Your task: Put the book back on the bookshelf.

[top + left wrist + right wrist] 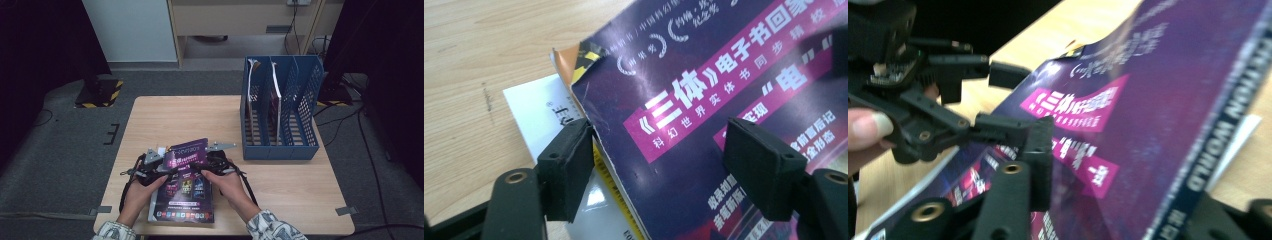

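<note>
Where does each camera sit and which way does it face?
High view: above the table's near side, looking forward and down; both hands show.
Left gripper view: on the left hand-held gripper, along its jaws.
Right gripper view: on the right hand-held gripper, facing the left one.
All share the glossy purple magazine.
</note>
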Available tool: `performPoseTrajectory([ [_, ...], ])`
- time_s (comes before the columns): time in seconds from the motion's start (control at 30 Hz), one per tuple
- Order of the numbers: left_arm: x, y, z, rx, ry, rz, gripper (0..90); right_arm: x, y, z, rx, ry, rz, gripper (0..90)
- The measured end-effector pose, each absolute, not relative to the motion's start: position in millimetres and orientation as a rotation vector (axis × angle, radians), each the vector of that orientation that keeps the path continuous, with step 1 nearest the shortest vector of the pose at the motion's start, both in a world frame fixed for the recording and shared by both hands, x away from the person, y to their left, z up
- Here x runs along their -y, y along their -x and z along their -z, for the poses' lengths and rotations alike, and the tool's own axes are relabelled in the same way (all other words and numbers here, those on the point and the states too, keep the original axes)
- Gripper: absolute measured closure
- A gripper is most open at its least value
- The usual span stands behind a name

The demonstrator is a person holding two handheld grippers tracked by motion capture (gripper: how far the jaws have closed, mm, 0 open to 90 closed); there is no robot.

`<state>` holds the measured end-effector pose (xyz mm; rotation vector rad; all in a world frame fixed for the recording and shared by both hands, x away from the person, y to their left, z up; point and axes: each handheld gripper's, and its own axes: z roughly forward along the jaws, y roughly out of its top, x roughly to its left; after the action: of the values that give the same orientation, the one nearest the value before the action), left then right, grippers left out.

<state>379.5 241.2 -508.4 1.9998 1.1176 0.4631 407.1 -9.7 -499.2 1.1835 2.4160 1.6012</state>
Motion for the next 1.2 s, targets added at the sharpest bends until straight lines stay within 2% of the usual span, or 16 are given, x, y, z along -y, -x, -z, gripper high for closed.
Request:
performPoseTrajectory([
  [0.1,-241,-379,506,-1.109,-1.972,-0.453,26.9,14,-407,494,-2.368,-1.171,-1.627,75.6],
  [0.17,-241,-378,504,-1.097,-1.963,-0.457,26.6,16,-407,489,-2.350,-1.140,-1.641,76.6],
  [0.6,-242,-376,498,-1.072,-1.912,-0.468,20.5,19,-402,467,-2.271,-0.969,-1.639,78.6],
  [1.2,-238,-377,500,-1.049,-1.921,-0.416,19.4,30,-402,449,-2.146,-0.862,-1.651,79.6],
])
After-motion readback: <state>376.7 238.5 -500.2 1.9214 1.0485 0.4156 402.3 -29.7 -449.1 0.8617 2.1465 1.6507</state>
